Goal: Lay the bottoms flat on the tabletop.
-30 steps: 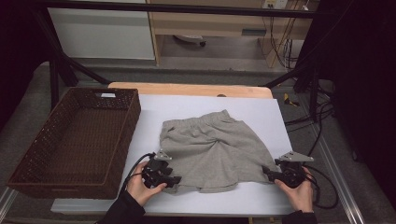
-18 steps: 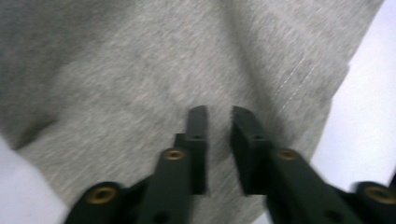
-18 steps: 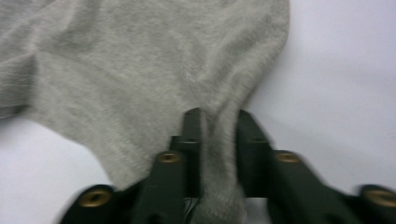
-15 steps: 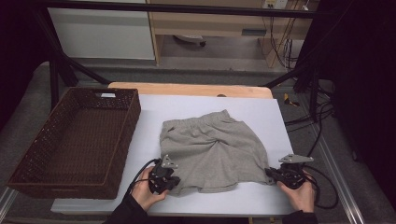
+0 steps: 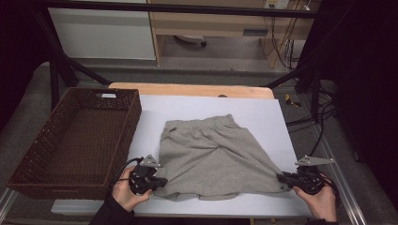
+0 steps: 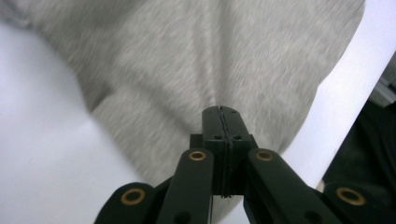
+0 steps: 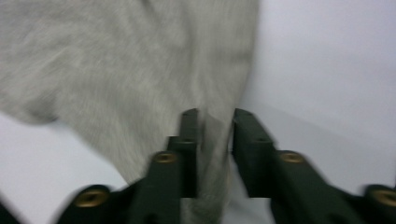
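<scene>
Near the worktop's (image 5: 263, 110) front edge, left tongs (image 5: 162, 180) clamp the grey shorts' (image 5: 211, 157) corner; right tongs (image 5: 283, 178), just opening, stand narrowly apart around the opposite corner.

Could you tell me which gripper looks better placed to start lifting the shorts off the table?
Probably the left gripper: its jaws are shut on the shorts at their near corner. The right gripper has cloth between its jaws, but they stand apart and have just been opening.

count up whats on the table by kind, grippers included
grey shorts: 1
brown wicker basket: 1
grippers: 2, left gripper and right gripper, each at a leg hem of the shorts
total: 4
</scene>
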Demonstrator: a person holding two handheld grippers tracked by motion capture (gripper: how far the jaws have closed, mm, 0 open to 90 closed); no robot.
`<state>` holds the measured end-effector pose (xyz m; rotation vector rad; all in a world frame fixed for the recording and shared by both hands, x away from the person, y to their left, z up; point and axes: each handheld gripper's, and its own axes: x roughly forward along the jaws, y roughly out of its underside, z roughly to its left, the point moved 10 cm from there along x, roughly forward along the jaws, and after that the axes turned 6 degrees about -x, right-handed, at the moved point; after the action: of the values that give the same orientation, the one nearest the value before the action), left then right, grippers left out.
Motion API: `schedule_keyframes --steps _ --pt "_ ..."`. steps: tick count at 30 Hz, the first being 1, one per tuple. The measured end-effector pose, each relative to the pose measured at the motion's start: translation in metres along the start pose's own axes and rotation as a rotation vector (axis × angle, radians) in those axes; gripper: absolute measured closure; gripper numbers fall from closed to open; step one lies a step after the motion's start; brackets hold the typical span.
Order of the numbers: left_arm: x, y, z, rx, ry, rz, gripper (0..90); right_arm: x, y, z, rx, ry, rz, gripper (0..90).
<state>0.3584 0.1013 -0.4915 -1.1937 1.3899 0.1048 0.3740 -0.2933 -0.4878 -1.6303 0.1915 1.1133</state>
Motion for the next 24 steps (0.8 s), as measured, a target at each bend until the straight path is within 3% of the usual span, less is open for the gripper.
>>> schedule_keyframes --steps 1,3,7,12,18,20,24 --pt "0.004 -0.001 -0.002 0.005 0.000 0.006 89.4 0.004 -0.003 -0.001 -0.006 0.012 -0.013 60.1" --pt "0.014 -0.006 -0.006 0.003 0.003 -0.008 77.4 0.011 -0.015 -0.003 -0.006 0.032 -0.073 48.4" --pt "0.033 -0.017 -0.009 -0.002 -0.007 -0.035 55.9 0.029 -0.034 -0.009 -0.014 0.054 -0.116 40.2" --pt "0.047 -0.019 -0.014 -0.012 -0.007 -0.027 49.2 0.052 -0.059 -0.019 -0.016 0.066 -0.153 38.0" --pt "0.051 -0.017 -0.023 -0.012 0.005 -0.008 50.3 0.085 -0.079 -0.032 -0.013 0.107 -0.124 38.6" --pt "0.052 -0.016 -0.025 -0.007 0.005 -0.003 57.3 0.096 -0.084 -0.034 -0.016 0.108 -0.110 40.1" --pt "0.053 -0.015 -0.022 0.015 -0.069 -0.008 78.7 0.115 -0.095 -0.036 -0.022 0.113 -0.089 44.7"
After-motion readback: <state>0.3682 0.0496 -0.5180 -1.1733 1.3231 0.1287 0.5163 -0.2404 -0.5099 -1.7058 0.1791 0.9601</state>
